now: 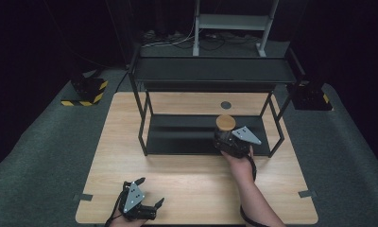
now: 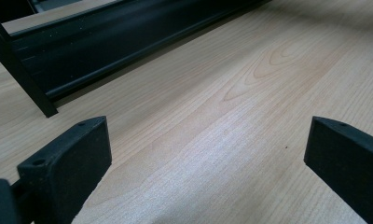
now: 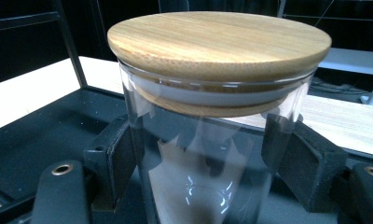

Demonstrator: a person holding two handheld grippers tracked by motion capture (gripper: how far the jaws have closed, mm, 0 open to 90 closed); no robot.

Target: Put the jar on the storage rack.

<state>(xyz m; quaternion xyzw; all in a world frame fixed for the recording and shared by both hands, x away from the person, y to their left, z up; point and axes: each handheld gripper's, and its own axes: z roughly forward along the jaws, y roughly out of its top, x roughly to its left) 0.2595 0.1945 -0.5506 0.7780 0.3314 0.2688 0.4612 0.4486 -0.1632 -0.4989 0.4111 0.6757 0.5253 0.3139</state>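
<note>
1. Progress: the glass jar (image 3: 208,154), with its bamboo lid (image 3: 219,42) seated, is gripped upright over the lower shelf (image 1: 187,135) of the black rack (image 1: 210,71) on the table (image 1: 196,189). By position, placing on that shelf appears to be the work in hand. Whether the base already rests on the shelf cannot be told.
2. Remaining, as judged: seating the jar if needed, release, withdrawal.
3. Right hand-held gripper (image 1: 227,137): jaws closed on the jar's wall just below the lid, one pad pressing on each side, as the right gripper view shows.
4. Left hand-held gripper (image 1: 149,194): jaws spread wide with nothing between them, low at the table's near edge, well apart from the rack. Bare wood lies beneath it in the left gripper view.
</note>
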